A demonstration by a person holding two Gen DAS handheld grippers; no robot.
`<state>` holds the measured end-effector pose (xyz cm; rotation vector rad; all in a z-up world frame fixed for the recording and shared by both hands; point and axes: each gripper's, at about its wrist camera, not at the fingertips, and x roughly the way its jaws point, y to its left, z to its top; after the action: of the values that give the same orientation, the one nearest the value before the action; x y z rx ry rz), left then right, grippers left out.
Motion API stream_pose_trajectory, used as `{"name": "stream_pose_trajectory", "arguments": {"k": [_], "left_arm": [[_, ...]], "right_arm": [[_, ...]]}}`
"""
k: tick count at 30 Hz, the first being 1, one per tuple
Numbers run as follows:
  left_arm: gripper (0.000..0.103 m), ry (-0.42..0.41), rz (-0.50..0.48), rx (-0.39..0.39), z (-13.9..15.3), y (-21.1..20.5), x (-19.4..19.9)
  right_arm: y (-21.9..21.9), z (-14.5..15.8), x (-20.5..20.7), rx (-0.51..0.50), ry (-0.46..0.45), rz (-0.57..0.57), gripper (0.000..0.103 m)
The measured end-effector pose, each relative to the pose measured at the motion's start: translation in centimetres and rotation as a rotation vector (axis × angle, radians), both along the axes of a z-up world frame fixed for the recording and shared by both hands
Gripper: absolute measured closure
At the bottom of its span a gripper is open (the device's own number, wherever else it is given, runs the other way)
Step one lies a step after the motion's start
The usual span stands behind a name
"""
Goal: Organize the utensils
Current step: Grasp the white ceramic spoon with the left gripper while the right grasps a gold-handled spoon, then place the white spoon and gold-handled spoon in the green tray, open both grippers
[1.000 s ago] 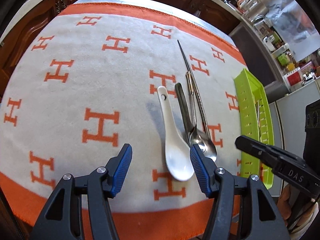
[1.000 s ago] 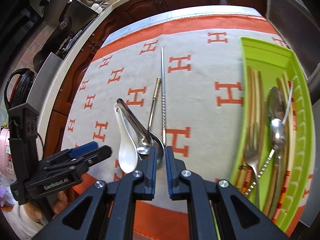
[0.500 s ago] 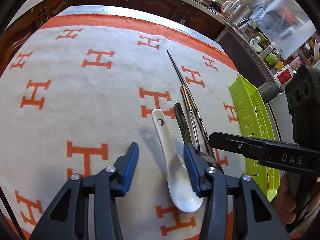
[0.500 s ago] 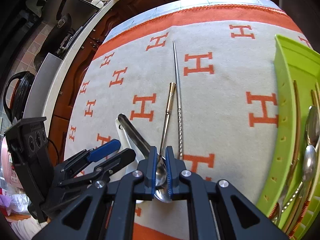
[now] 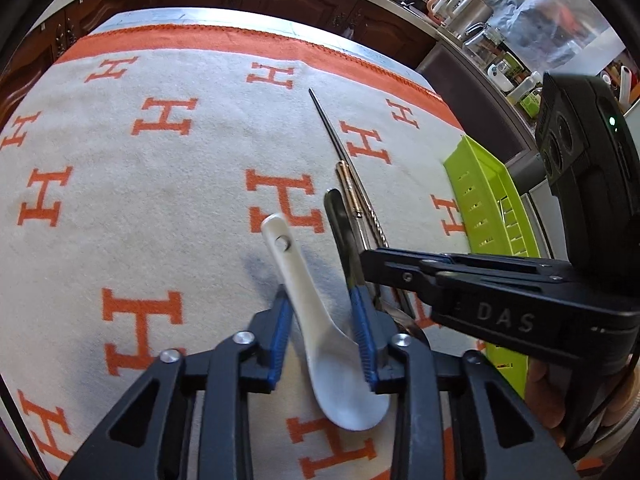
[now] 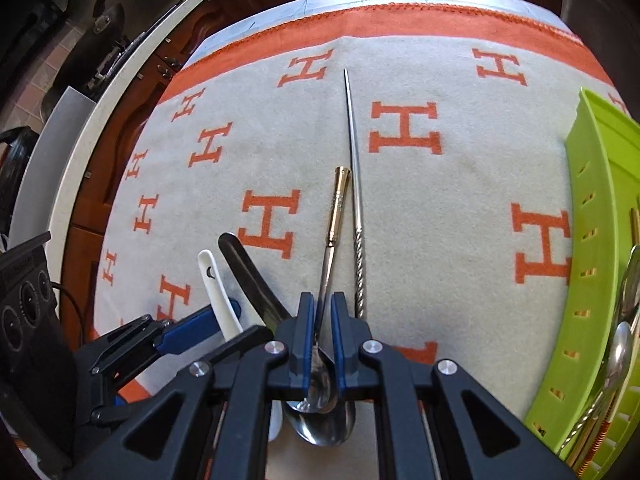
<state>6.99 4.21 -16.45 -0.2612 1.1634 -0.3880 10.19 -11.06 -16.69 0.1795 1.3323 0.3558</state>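
Between closing left gripper (image 5: 324,336) jaws, white spoon (image 5: 320,320), handle pointing away, right gripper (image 6: 320,336) pinching gold-handled spoon (image 6: 334,236)

Lighting: bright, even daylight. Shadows: soft grey patch on the cloth (image 5: 120,208) beside the white spoon (image 5: 320,320). Glare: highlights on the steel spoon bowls (image 6: 320,408). Distortion: strong fisheye curvature, dark corners. Blur: slight on the white spoon.

L tongs (image 5: 324,336) closing round white spoon (image 5: 320,320).
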Motion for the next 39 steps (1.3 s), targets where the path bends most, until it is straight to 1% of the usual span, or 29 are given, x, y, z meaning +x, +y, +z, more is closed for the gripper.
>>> {"name": "stream_pose_trajectory", "arguments": {"k": [1,6,8,10,14,20,26,32,36,39], "left_arm": [[0.089,0.007,-0.001,0.001,-0.2,-0.1,0.0],[0.094,0.019,0.024,-0.021,-0.4,-0.1,-0.1],[0.096,0.029,0.034,-0.028,-0.4,0.1,0.0],[0.097,0.038,0.043,-0.028,-0.3,0.3,-0.2],[0.098,0.055,0.062,-0.041,-0.1,0.7,-0.3],[0.099,0.062,0.078,-0.064,0.9,1.2,-0.9],[0.099,0.067,0.082,-0.096,2.6,1.6,-1.8],[0.099,0.034,0.022,-0.121,6.2,0.1,-2.5],[0.099,0.007,-0.059,-0.139,8.4,-2.6,-2.5],[0.099,-0.003,-0.143,-0.144,9.4,-5.9,-2.3]], "right_arm": [[0.3,0.0,0.0,-0.021,-0.008,0.007,0.094],[2.0,0.3,-0.3,-0.149,-0.06,0.056,0.097],[2.1,0.3,-0.4,-0.168,-0.069,0.056,0.099],[1.9,0.3,-0.3,-0.154,-0.066,0.042,0.099],[0.2,0.5,-0.5,-0.074,-0.035,-0.011,0.1],[-1.8,2.3,-1.1,0.002,-0.055,-0.067,0.1],[-3.5,4.0,-1.9,0.043,-0.071,-0.1,0.1],[-6.4,5.7,-4.1,0.069,-0.09,-0.157,0.1],[-9.2,6.5,-5.9,0.06,-0.11,-0.22,0.1],[-11.9,6.6,-7.3,0.046,-0.116,-0.295,0.1]]}}
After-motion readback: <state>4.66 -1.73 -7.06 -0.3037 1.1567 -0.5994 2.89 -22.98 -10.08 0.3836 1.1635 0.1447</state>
